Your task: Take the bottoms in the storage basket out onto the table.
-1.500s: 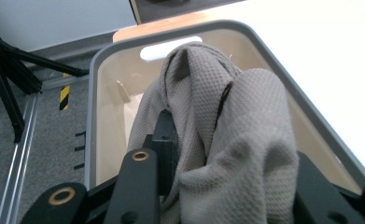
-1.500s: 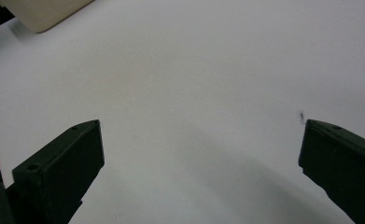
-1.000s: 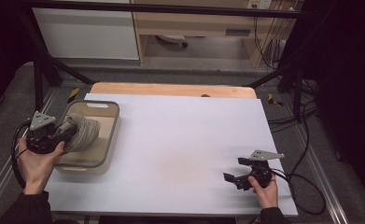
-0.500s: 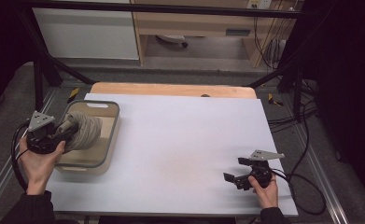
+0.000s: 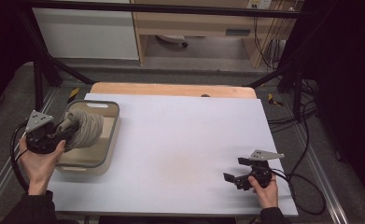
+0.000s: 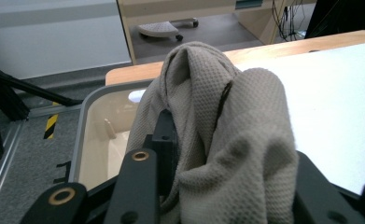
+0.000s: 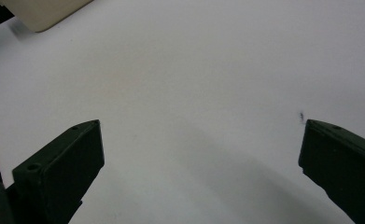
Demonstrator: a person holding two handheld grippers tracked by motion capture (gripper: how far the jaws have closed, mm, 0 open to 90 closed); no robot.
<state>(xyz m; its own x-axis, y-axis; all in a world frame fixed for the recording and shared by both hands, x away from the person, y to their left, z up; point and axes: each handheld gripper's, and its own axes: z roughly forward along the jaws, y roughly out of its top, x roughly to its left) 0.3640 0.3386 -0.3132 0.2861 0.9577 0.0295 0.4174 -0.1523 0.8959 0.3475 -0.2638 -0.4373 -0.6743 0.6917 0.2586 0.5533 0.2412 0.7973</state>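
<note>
- The left gripper (image 6: 227, 186) has its 2 black fingers (image 6: 164, 140) closed on a bunched beige cloth (image 6: 227, 140); in the left gripper view the waffle-weave fabric fills the gap between them and drapes over the right-hand one.
- In the high view that left gripper (image 5: 61, 133) sits at the left of the frame, the cloth (image 5: 84, 128) bulging from its tip and hanging over a grey-rimmed tub (image 5: 112, 128).
- The tub stands on the left edge of the white table (image 5: 185, 140); in the left gripper view its pale inside (image 6: 101, 140) shows at the left of the frame, behind the cloth.
- A hand (image 5: 40, 163) grips the left gripper from below, in the lower left of the high view.
- The right gripper (image 7: 201, 172) has its fingers (image 7: 61, 168) spread wide, nothing between them, bare white table beneath.
- In the high view the right gripper (image 5: 238, 170) is at the lower right of the table, held by the other hand (image 5: 264, 186), well apart from the tub.
- A light wooden strip (image 5: 171, 88) edges the far side of the table.
</note>
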